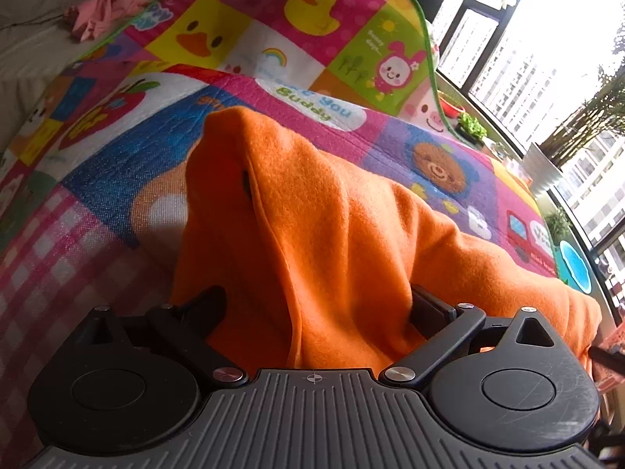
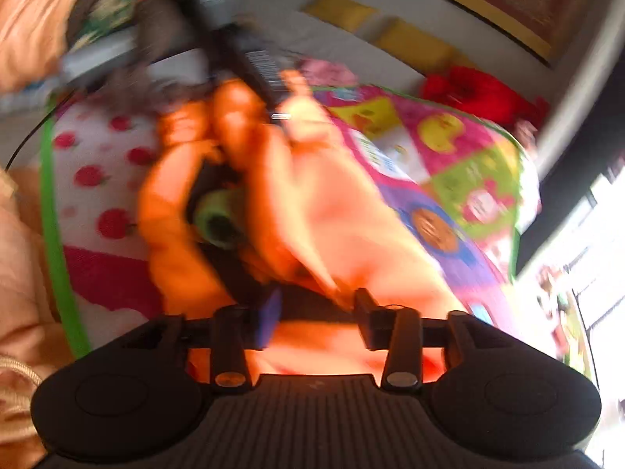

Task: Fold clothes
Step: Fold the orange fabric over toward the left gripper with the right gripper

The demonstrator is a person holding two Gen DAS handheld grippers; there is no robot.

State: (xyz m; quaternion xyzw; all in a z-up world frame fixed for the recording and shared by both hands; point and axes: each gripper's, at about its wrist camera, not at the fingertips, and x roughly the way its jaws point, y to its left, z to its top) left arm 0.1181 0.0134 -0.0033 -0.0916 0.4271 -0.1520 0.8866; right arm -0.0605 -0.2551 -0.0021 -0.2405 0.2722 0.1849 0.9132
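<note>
An orange fleece garment [image 1: 332, 234] is bunched over a colourful cartoon play mat [image 1: 273, 39]. It drapes over my left gripper [image 1: 312, 308] and hides the fingertips; the left fingers [image 1: 211, 305] stand apart with cloth between them. In the blurred right wrist view the same orange garment [image 2: 332, 215] is lifted in front of my right gripper [image 2: 316, 308], whose fingers [image 2: 367, 312] stand apart with cloth across them. The other gripper's black body [image 2: 234, 54] shows beyond the cloth.
A pink garment [image 1: 105, 11] lies on the beige surface beside the mat. A red garment [image 2: 480, 90] lies past the mat's far edge. Windows and potted plants [image 1: 472, 125] line the right side. Yellow cushions [image 2: 414, 43] sit at the back.
</note>
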